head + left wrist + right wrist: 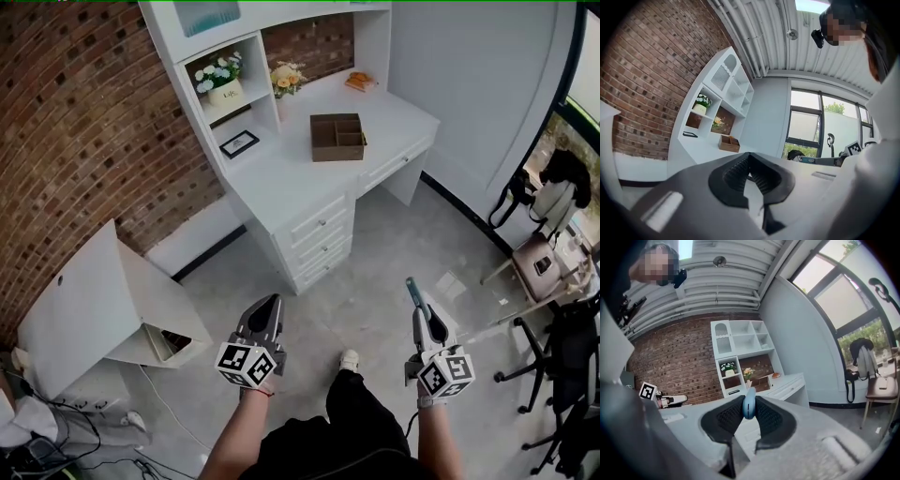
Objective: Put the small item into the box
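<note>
A brown compartmented box [337, 137] sits on the white desk [281, 178] far ahead of me; it also shows small in the left gripper view as the box [729, 143] and partly behind the item in the right gripper view. My right gripper [412, 287] is shut on a small light-blue item [749, 403], whose teal tip [412, 287] sticks out past the jaws. My left gripper [272, 305] is shut with nothing between its jaws. Both grippers hang low over the floor, well short of the desk.
The desk has drawers [319, 236] and a hutch with flower pots [221, 81], a picture frame [239, 143] and an orange object [358, 82]. A white tipped cabinet [112, 309] lies left. Chairs [544, 262] stand right. My shoe [349, 360] is on the grey floor.
</note>
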